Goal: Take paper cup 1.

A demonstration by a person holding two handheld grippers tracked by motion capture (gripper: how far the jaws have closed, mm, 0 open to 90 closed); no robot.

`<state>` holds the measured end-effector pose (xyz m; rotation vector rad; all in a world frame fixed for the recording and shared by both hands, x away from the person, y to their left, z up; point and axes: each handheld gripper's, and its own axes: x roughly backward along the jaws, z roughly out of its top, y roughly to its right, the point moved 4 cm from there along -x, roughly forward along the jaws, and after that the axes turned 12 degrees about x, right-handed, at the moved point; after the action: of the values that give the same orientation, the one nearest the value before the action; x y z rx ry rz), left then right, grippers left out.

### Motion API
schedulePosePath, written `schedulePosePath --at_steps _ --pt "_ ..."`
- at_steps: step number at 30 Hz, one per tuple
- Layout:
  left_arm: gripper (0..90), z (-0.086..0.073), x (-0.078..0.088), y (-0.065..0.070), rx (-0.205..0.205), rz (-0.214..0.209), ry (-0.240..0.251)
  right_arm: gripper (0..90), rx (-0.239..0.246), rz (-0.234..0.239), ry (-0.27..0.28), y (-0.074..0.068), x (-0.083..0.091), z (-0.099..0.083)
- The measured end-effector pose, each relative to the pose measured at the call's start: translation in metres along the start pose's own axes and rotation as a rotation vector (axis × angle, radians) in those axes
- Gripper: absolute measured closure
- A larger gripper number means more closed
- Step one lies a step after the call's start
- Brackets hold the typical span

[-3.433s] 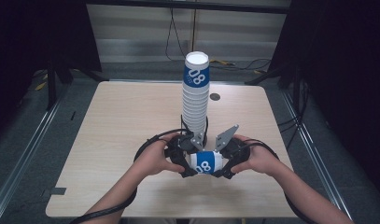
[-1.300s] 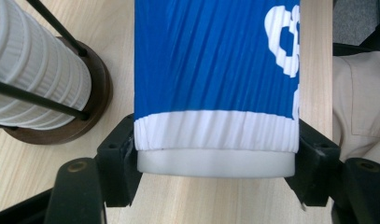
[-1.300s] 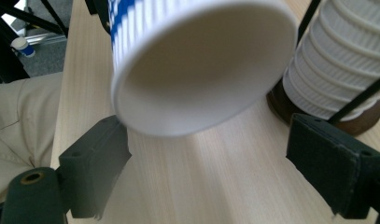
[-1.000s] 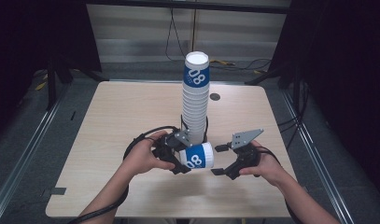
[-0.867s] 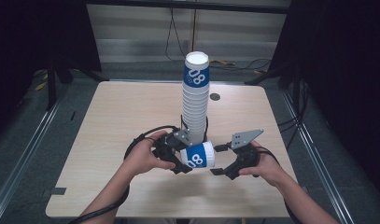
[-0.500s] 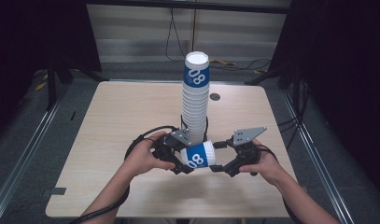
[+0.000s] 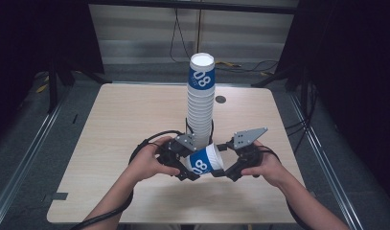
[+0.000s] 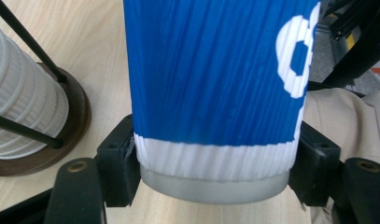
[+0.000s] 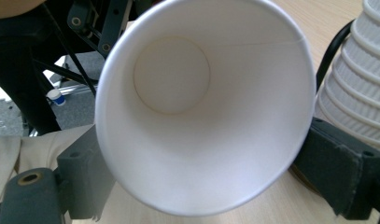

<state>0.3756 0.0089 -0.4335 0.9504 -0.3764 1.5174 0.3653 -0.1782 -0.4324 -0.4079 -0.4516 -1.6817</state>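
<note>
Empty blue cup (image 7: pixel 204 160) in left tool (image 7: pixel 185 168)

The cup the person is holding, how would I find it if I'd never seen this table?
Start at the light wooden table and find the tall stack of ribbed paper cups standing near its middle. Right in front of the stack, the left gripper is shut on a single blue-and-white ribbed paper cup. Unlike the upright stacked ones, it lies sideways, alone, with its open mouth facing the right gripper.
</note>
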Motion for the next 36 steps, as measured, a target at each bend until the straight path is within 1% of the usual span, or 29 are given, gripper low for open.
schedulePosePath --at_steps 1,2,4,5,8,9,10,11,13,14,15,16,17,18,19,21,22,23,25,26,27,28,29,30,31,33,34,35,36 --pt "30.8 0.000 0.000 0.000 0.003 -0.004 -0.003 12.1 -0.002 0.000 0.004 0.000 0.000 0.000" --pt "30.8 -0.001 -0.001 0.000 0.005 0.000 -0.010 12.3 -0.004 0.003 0.002 0.000 -0.001 0.001" --pt "30.8 -0.001 -0.003 0.001 0.007 -0.002 -0.019 12.5 0.003 0.005 -0.006 -0.001 -0.002 0.000" --pt "30.8 -0.001 -0.003 0.001 0.005 0.007 -0.025 12.6 0.003 0.006 -0.018 -0.001 -0.003 -0.001" --pt "30.9 -0.001 -0.004 0.001 0.001 0.018 -0.039 14.1 -0.003 0.013 -0.023 -0.002 -0.005 -0.002" --pt "31.0 -0.001 -0.004 0.000 -0.008 0.018 -0.047 15.6 0.005 0.009 -0.032 -0.002 -0.005 -0.002" --pt "31.0 -0.001 -0.005 0.001 -0.004 0.022 -0.046 16.4 0.008 0.008 -0.038 -0.003 -0.004 -0.002" --pt "30.9 -0.001 -0.006 0.000 -0.007 0.026 -0.057 16.9 0.008 0.006 -0.045 -0.003 -0.004 -0.003" --pt "30.8 -0.001 -0.006 -0.001 -0.007 0.028 -0.050 17.3 0.008 0.005 -0.052 -0.003 -0.004 -0.003" --pt "30.6 -0.001 -0.007 -0.001 0.007 0.024 -0.039 17.6 0.005 0.002 -0.058 -0.002 -0.003 -0.003" --pt "30.4 -0.001 -0.008 -0.002 0.003 0.023 -0.034 17.9 -0.002 0.000 -0.061 -0.002 -0.003 -0.003" --pt "29.8 -0.002 -0.008 -0.003 0.016 0.029 -0.037 18.4 -0.004 0.000 -0.064 -0.002 -0.002 -0.003" --pt "28.2 -0.002 -0.009 -0.004 0.025 0.047 -0.040 19.1 -0.004 -0.002 -0.066 -0.002 -0.002 -0.003" --pt "24.5 -0.003 -0.010 -0.005 0.019 0.060 -0.050 19.5 -0.005 -0.003 -0.067 -0.002 -0.001 -0.003" --pt "21.8 -0.003 -0.010 -0.006 0.016 0.058 -0.050 19.7 -0.011 -0.011 -0.070 -0.001 0.000 -0.003" --pt "21.8 -0.003 -0.009 -0.006 0.025 0.051 -0.033 20.0 -0.013 -0.012 -0.080 -0.001 0.002 -0.004" --pt "21.7 -0.003 -0.009 -0.006 0.026 0.047 -0.029 20.2 -0.014 -0.023 -0.091 0.000 0.003 -0.005" --pt "21.7 -0.003 -0.009 -0.006 0.035 0.045 -0.027 20.3 -0.022 -0.024 -0.098 0.000 0.003 -0.006" --pt "21.6 -0.004 -0.010 -0.007 0.039 0.057 -0.023 20.4 -0.024 -0.028 -0.108 0.001 0.004 -0.009" --pt "21.6 -0.005 -0.010 -0.008 0.036 0.059 -0.032 20.4 -0.024 -0.028 -0.108 0.001 0.004 -0.009" --pt "21.5 -0.006 -0.011 -0.009 0.045 0.060 -0.027 20.4 -0.020 -0.043 -0.118 0.002 0.006 -0.010" --pt "21.5 -0.008 -0.011 -0.009 0.043 0.063 -0.031 20.4 -0.020 -0.043 -0.118 0.002 0.006 -0.010" --pt "21.3 -0.009 -0.012 -0.010 0.047 0.069 -0.034 20.4 -0.017 -0.050 -0.125 0.003 0.007 -0.010" --pt "20.6 -0.011 -0.011 -0.011 0.047 0.081 -0.047 20.4 -0.017 -0.058 -0.134 0.003 0.008 -0.011" --pt "20.4 -0.011 -0.012 -0.011 0.050 0.085 -0.047 20.4 -0.012 -0.068 -0.142 0.004 0.009 -0.012" --pt "20.2 -0.014 -0.012 -0.012 0.046 0.091 -0.052 20.3 -0.006 -0.085 -0.174 0.006 0.010 -0.014" --pt "20.2 -0.014 -0.012 -0.011 0.054 0.096 -0.048 20.3 -0.011 -0.093 -0.188 0.006 0.010 -0.015" --pt "20.1 -0.016 -0.012 -0.012 0.062 0.098 -0.051 20.3 -0.004 -0.103 -0.202 0.007 0.010 -0.016" --pt "20.0 -0.017 -0.012 -0.013 0.060 0.098 -0.050 20.2 0.004 -0.117 -0.232 0.008 0.011 -0.019"
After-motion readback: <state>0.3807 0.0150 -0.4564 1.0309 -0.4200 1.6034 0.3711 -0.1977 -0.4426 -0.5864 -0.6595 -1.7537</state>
